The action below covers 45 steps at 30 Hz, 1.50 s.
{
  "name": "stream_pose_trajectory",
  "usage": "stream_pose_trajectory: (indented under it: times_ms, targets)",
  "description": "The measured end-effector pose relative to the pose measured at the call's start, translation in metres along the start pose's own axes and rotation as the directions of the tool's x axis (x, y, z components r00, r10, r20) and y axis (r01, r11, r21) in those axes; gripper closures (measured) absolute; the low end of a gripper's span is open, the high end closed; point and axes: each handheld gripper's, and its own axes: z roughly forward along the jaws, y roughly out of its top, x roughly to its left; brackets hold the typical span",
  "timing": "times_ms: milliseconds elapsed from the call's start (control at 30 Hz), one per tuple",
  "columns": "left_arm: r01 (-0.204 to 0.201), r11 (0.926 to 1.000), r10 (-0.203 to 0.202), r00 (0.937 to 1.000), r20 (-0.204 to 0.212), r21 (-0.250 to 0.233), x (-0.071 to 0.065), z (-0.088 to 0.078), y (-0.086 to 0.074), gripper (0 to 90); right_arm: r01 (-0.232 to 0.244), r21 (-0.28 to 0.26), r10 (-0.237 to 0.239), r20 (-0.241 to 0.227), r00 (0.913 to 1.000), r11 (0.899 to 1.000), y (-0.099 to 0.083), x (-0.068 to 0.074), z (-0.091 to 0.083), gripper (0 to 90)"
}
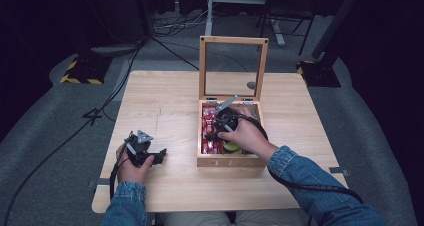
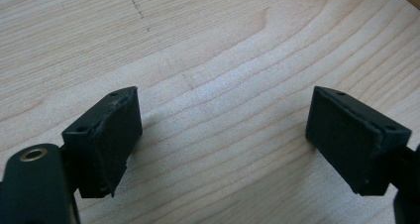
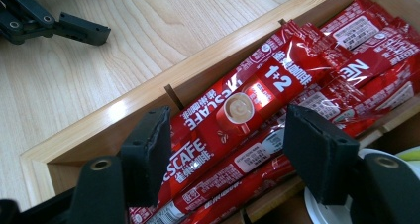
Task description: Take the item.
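An open wooden tea box (image 1: 231, 161) stands right of the table's middle, its glass lid (image 1: 202, 68) upright at the back. Red Nescafe sachets (image 1: 209, 128) fill its left compartment. My right gripper (image 1: 218, 130) dips into that compartment, held by a hand in a denim sleeve. In the right gripper view its jaws (image 3: 233, 149) stand open on either side of the top sachet (image 3: 237, 115), which lies slantwise on the pile without being pressed. My left gripper (image 1: 159, 156) rests on the table near the left front edge, open (image 2: 223, 140), with bare wood between its pads.
The box's left wall (image 3: 124, 110) runs just beside the right gripper's left jaw. A white and green round item (image 1: 231, 147) lies in the neighbouring compartment. The left gripper (image 3: 59, 23) sits off to the box's left. Cables and stands cover the floor beyond the table (image 1: 165, 91).
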Motion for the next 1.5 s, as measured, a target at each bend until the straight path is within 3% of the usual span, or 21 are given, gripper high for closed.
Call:
stream_pose_trajectory:
  times_ms: [267,567,1033,1267,1500]
  targets:
    - [0.000,1.0000,0.000,1.0000,0.000,0.000,0.000,0.000,0.000,14.6,0.004,-0.013,-0.004,-0.048,0.9988,1.000,0.001,0.006,-0.001,47.4]
    - [0.004,1.0000,-0.004,1.0000,0.001,-0.002,0.000,0.000,0.000,14.6,0.000,0.005,0.000,-0.050,0.9987,1.000,0.001,0.006,0.002,62.8]
    - [0.006,1.0000,-0.006,1.0000,0.002,-0.004,0.000,0.001,0.000,14.6,-0.083,-0.006,0.082,-0.099,0.9917,0.997,0.001,0.007,0.001,81.1]
    - [0.006,1.0000,-0.006,1.0000,0.002,-0.003,0.000,0.000,0.000,14.6,-0.086,-0.012,0.084,-0.109,0.9905,0.996,0.004,0.014,-0.005,84.8]
    - [0.006,1.0000,-0.006,1.0000,0.002,-0.003,0.000,0.000,0.000,14.6,-0.084,-0.058,0.077,-0.114,0.9905,0.995,0.008,0.015,-0.015,85.4]
